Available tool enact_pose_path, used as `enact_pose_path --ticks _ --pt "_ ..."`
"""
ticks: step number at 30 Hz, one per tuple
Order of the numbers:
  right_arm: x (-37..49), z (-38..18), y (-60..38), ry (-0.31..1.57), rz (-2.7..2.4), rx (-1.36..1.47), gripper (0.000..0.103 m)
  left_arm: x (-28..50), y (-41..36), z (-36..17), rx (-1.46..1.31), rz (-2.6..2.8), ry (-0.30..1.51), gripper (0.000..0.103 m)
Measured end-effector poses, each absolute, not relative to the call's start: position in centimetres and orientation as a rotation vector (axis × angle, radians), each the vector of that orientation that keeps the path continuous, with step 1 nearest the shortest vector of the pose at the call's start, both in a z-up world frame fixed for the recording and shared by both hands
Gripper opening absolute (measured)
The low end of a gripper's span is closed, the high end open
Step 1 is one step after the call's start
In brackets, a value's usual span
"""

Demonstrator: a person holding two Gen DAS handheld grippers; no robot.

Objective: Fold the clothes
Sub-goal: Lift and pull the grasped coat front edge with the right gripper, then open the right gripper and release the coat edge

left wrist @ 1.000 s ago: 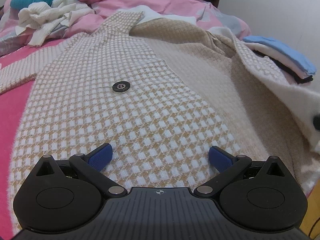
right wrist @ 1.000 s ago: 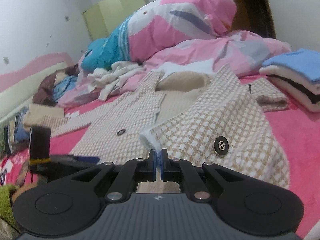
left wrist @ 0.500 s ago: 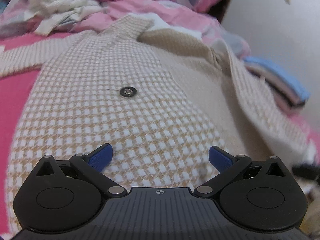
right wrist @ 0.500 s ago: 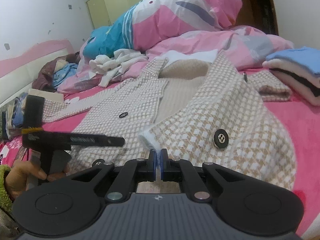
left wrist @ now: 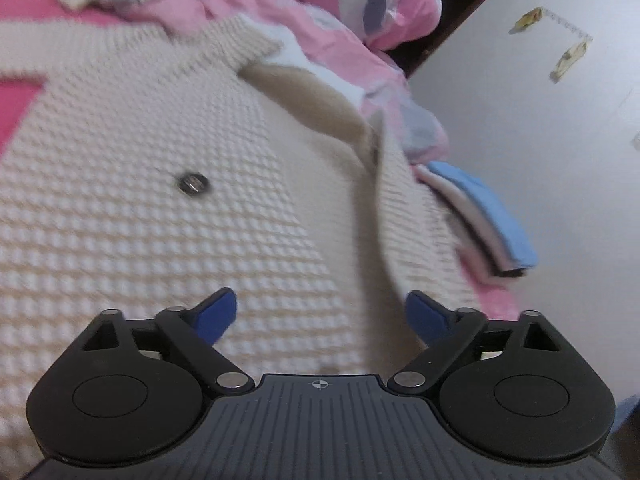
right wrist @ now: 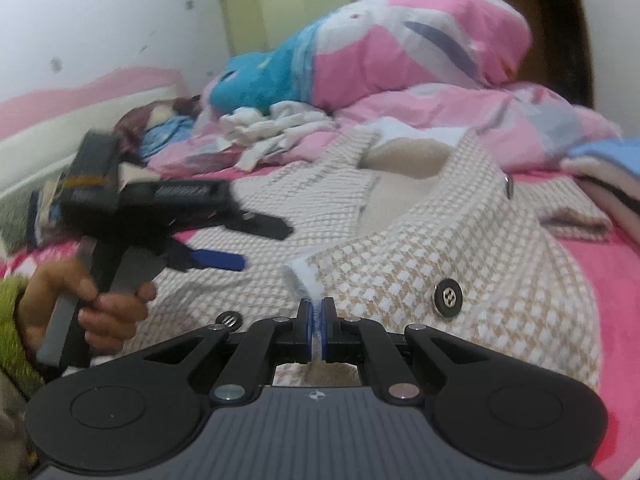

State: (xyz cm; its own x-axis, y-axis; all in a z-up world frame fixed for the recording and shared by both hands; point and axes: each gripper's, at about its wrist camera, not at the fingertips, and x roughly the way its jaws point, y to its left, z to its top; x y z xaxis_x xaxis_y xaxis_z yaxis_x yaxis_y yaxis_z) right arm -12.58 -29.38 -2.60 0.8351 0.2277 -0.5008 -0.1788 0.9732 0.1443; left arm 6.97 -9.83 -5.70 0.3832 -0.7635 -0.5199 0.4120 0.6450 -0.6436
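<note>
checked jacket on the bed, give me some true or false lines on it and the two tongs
1. The right tongs are shut on an edge of the checked jacket. True.
2. The left tongs grip the jacket's dark button. False: they are open, above the fabric, and the button lies farther ahead.
3. A stack of folded clothes lies beside the jacket. True.
4. The jacket is buttoned shut. False: its front lies open, showing the plain beige lining.
5. The bed sheet is green. False: pink.

Pink bed point(right wrist: 612, 280) under checked cardigan point(left wrist: 140, 220)
</note>
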Motion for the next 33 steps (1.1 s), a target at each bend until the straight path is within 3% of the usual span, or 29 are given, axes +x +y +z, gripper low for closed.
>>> enact_pose_path --ticks 17,29,31,33 --pt "-13.8 -3.4 -25.4 0.590 0.419 -0.055 0.000 6.4 -11.8 -7.6 -0.489 -0.923 1.031 0.049" --pt "-13.7 -0.6 -32.7 0.564 0.304 0.247 0.002 5.3 -12.9 -7.4 -0.309 -0.944 0.974 0.050" --pt "-13.2 0.6 -34.7 0.525 0.275 0.332 0.004 4.9 -13.3 -7.1 -0.262 -0.949 0.956 0.050" --pt "-12.4 1.5 -36.4 0.490 0.244 0.410 0.018 4.9 -13.6 -7.2 -0.240 -0.955 0.951 0.050"
